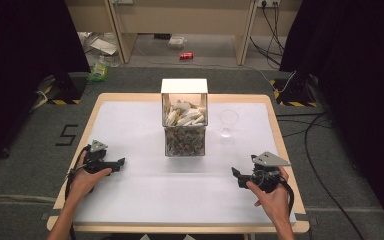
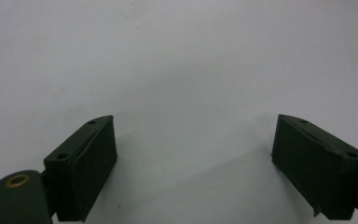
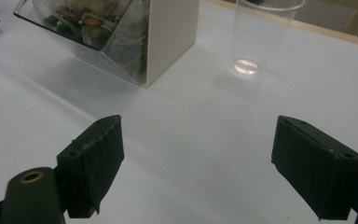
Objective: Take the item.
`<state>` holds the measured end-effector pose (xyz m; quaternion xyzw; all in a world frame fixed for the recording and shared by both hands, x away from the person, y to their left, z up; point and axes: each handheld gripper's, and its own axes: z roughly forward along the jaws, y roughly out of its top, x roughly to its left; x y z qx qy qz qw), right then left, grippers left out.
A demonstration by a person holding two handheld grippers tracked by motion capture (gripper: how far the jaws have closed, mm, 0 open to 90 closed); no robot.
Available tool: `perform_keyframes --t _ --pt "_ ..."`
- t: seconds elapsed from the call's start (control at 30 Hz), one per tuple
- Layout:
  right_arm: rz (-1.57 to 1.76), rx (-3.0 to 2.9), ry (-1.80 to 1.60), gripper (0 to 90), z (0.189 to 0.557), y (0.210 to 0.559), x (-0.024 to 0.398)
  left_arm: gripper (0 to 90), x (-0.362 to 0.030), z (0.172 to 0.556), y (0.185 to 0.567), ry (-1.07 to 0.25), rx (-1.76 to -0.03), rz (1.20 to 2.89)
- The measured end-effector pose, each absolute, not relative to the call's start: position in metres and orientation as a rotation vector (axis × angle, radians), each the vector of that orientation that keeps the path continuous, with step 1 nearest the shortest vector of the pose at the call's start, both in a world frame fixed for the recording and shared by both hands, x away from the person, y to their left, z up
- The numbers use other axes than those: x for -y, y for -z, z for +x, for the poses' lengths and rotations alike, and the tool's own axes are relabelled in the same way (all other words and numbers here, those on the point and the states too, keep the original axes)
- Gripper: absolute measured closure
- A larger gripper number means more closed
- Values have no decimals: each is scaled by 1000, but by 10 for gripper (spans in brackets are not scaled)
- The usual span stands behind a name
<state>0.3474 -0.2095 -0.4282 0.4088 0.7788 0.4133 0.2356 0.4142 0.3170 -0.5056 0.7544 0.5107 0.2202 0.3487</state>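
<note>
Both hand-held grippers rested low on the white-topped desk (image 1: 130, 200), jaws spread wide and holding nothing: the left hand-held gripper (image 1: 120, 162) near the left edge, the right hand-held gripper (image 1: 235, 172) opposite. Between them, farther back, stood the clear plastic box with a white lid, filled with small packets (image 1: 184, 131), and just to its right an empty clear plastic cup (image 3: 261, 32). Work seemed not yet begun; the next move probably called for reaching forward toward box or cup. Grey carpet, black curtains and cables surrounded the desk.

table (image 1: 130, 125): white top, wood rim | on it: clear box of packets (image 1: 185, 131) mid-back; clear cup (image 1: 228, 123) just right
</note>
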Motion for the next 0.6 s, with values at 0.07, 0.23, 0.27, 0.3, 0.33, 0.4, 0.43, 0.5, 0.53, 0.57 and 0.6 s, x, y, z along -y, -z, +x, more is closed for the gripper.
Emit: perform_keyframes --t 0.07,0.23,0.27,0.3,0.33,0.4,0.43,0.5,0.53,0.57,0.6 --pt "1107 -2131 -1142 174 348 423 207 130 -317 414 506 -570 -1324 1956" --pt "1090 -2121 -1158 180 352 411 201 130 -317 414 506 -569 -1325 1951" --pt "1087 -2115 -1160 182 353 408 200 130 -317 414 506 -570 -1325 1951" --pt "1085 -2114 -1163 182 354 407 200 130 -317 414 506 -570 -1325 1952" --pt "1083 -2108 -1167 183 355 405 198 130 -317 414 506 -570 -1325 1951" --pt "1073 -2108 -1172 185 357 400 196 130 -317 414 506 -569 -1325 1951" --pt "1067 -2107 -1175 185 358 398 194 130 -317 414 506 -569 -1325 1951" --pt "1064 -2103 -1177 185 359 396 193 130 -317 414 506 -570 -1325 1951" --pt "1059 -2101 -1183 186 360 393 191 130 -317 414 506 -570 -1325 1952" --pt "1056 -2100 -1184 186 361 391 189 130 -317 414 506 -569 -1325 1951" --pt "1052 -2100 -1186 187 361 390 188 130 -317 414 506 -569 -1325 1951"
